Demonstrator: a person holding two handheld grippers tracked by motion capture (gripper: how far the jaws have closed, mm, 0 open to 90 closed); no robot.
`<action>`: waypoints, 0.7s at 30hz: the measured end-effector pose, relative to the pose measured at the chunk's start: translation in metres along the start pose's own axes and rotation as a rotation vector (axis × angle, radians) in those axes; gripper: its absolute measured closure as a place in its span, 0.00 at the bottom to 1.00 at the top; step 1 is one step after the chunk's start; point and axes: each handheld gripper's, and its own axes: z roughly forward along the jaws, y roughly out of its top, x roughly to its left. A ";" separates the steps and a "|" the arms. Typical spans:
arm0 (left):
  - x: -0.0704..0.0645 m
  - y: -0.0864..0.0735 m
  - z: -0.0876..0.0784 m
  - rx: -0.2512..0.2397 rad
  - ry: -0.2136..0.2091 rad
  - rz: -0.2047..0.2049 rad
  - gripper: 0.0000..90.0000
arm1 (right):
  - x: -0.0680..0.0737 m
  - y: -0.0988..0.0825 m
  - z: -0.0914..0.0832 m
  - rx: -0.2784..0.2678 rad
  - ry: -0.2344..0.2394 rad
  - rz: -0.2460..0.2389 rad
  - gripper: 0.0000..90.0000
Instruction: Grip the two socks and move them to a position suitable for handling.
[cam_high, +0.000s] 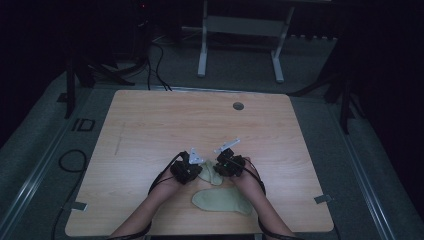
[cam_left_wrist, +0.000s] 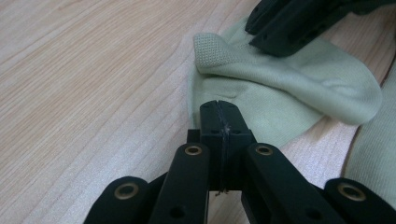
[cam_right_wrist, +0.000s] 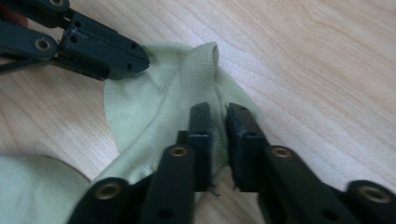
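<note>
A pale green sock (cam_high: 210, 173) lies crumpled on the wooden table (cam_high: 165, 125), between my two grippers. My left gripper (cam_left_wrist: 219, 106) has its tips pressed together on the fabric at one edge of this sock (cam_left_wrist: 289, 84). My right gripper (cam_right_wrist: 218, 111) is shut on the ribbed cuff, which stands up between its pads on the sock (cam_right_wrist: 149, 107). The left gripper (cam_right_wrist: 142, 58) shows at the sock's far edge in the right gripper view. A second green sock (cam_high: 222, 200) lies flat nearer the person, apart from both grippers.
A round cable hole (cam_high: 238, 106) sits in the table's far side. Beyond the table stand a white frame (cam_high: 202, 50) and dark stands, with cables on the floor (cam_high: 70, 160). Bare wood surrounds the socks on the left, right and far sides.
</note>
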 end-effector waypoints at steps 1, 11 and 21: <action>0.000 0.000 0.000 0.000 0.004 0.005 0.99 | 0.000 0.001 -0.001 -0.002 -0.001 -0.008 0.92; -0.001 -0.002 0.000 -0.016 0.005 0.004 0.99 | -0.005 0.003 -0.039 -0.100 -0.008 0.013 0.93; -0.001 -0.001 0.000 -0.008 0.004 0.006 1.00 | -0.039 -0.015 -0.067 -0.124 -0.057 0.092 0.94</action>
